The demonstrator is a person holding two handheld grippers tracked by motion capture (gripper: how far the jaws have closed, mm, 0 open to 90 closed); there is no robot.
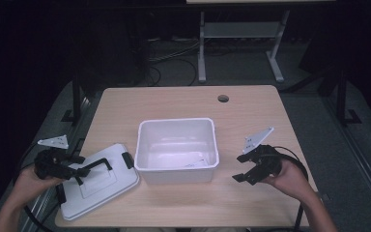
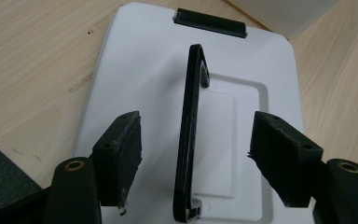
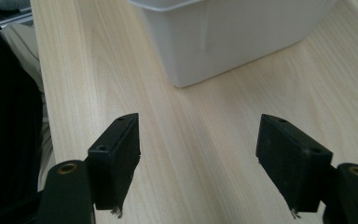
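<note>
From the high view, a white lid (image 1: 99,186) lies flat on the near left part of the wooden table (image 1: 183,99), tilted askew just beside the open white plastic bin (image 1: 178,150) that stands at the middle, and the left gripper (image 1: 77,171) hangs over the lid's black carry handle (image 1: 99,166) with its jaws parted to either side of it, which looks like a set-up for lifting the lid by that handle and carrying it to the bin. The right gripper (image 1: 246,175) sits low on the other side of the bin, jaws apart and holding nothing, perhaps waiting to steady the bin (a guess from its place). Beyond the table the room is dark, with the grey legs of another desk (image 1: 241,43) and loose cables on the floor. In the left gripper view the raised handle (image 2: 191,135) stands upright on edge between the two pads, clear of both, so the claw is open around it and not yet gripping; a black latch (image 2: 209,22) shows at the lid's far end, with the bin's corner beyond. In the right gripper view the jaws stand wide over bare pale wood grain, nothing between them, and the bin's white wall (image 3: 233,37) rises just ahead.
</note>
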